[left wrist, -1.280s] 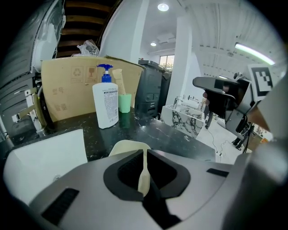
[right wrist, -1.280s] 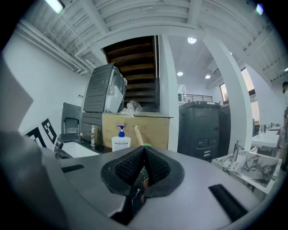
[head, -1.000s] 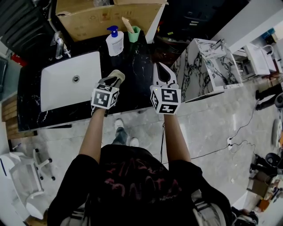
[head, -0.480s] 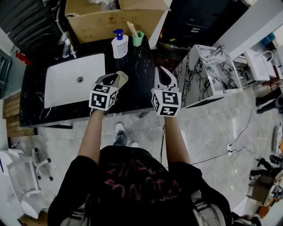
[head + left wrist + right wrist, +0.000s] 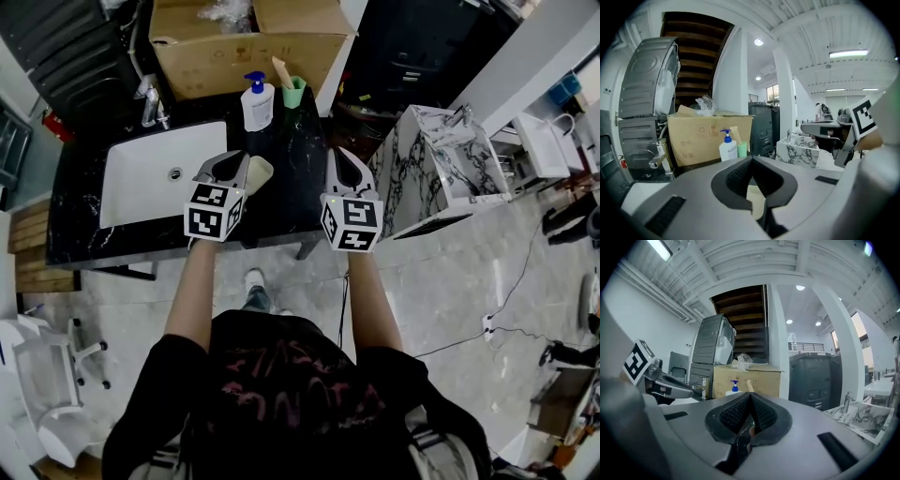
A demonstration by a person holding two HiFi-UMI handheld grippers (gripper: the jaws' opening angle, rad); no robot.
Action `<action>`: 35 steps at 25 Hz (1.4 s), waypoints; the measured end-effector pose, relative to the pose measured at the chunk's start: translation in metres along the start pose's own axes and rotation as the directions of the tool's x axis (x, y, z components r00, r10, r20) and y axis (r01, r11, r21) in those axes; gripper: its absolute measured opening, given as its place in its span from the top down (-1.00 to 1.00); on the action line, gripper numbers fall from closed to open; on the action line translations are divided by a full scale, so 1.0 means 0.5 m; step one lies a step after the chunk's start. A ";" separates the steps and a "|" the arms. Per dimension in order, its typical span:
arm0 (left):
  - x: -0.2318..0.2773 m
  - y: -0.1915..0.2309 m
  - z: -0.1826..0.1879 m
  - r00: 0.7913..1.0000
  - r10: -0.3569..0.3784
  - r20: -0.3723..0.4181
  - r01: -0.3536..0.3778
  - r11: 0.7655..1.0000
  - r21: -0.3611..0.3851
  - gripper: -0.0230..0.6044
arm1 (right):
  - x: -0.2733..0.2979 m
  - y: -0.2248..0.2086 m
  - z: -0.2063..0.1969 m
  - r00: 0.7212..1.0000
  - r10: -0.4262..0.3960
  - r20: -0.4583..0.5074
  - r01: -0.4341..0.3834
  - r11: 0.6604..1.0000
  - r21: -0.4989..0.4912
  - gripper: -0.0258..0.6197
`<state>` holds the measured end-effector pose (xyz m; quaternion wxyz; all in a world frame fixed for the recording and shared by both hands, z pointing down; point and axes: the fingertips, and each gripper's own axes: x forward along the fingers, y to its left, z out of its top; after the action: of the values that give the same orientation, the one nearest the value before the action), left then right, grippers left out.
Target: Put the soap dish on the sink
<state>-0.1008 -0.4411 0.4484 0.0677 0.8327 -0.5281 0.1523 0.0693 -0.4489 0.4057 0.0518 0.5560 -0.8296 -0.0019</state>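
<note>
My left gripper [image 5: 228,164] is shut on a beige soap dish [image 5: 260,172] and holds it over the black marble counter [image 5: 291,159], just right of the white sink [image 5: 136,183]. In the left gripper view the dish [image 5: 757,202] shows as a pale patch below the closed jaws of the left gripper [image 5: 751,161]. My right gripper [image 5: 341,157] hovers over the counter's right end, shut, with nothing in it. In its own view the right gripper [image 5: 751,397] has its pads pressed together.
A faucet [image 5: 150,105] stands behind the sink. A white pump bottle [image 5: 257,103] and a green cup [image 5: 293,92] stand at the back of the counter, in front of a cardboard box [image 5: 244,42]. A marble-patterned cabinet [image 5: 441,159] stands to the right.
The head view has shifted, so the counter sits lower in the frame. The left gripper keeps its hold on the dish, which now shows narrower beside the jaws. The right gripper stays shut.
</note>
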 end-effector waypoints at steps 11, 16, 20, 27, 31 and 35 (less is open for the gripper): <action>-0.099 -0.001 0.110 0.972 0.091 0.216 -0.104 0.993 0.052 0.88 | -0.049 -0.004 0.019 1.000 0.004 0.021 -0.004 1.000 -0.009 0.88; -0.124 -0.003 0.124 0.961 0.106 0.257 -0.124 0.991 0.054 0.88 | -0.062 -0.005 0.029 0.999 0.005 0.035 -0.004 1.000 -0.014 0.88; -0.136 -0.003 0.129 0.957 0.116 0.267 -0.135 0.990 0.053 0.88 | -0.070 -0.007 0.040 0.999 0.001 0.046 -0.001 1.000 -0.015 0.88; -0.146 -0.010 0.127 0.953 0.122 0.277 -0.141 0.989 0.052 0.88 | -0.083 -0.016 0.043 0.998 -0.008 0.055 0.009 1.000 -0.019 0.88; -0.146 -0.014 0.123 0.954 0.123 0.274 -0.143 0.988 0.056 0.88 | -0.085 -0.015 0.045 0.998 -0.008 0.062 0.009 1.000 -0.016 0.88; -0.148 -0.012 0.121 0.954 0.130 0.269 -0.149 0.987 0.052 0.88 | -0.083 -0.010 0.051 0.998 0.001 0.065 0.001 1.000 -0.030 0.88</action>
<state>-0.1136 -0.3915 0.3675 -0.0443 0.8080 -0.5841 0.0628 0.0872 -0.4139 0.3764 0.0333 0.5549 -0.8306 -0.0326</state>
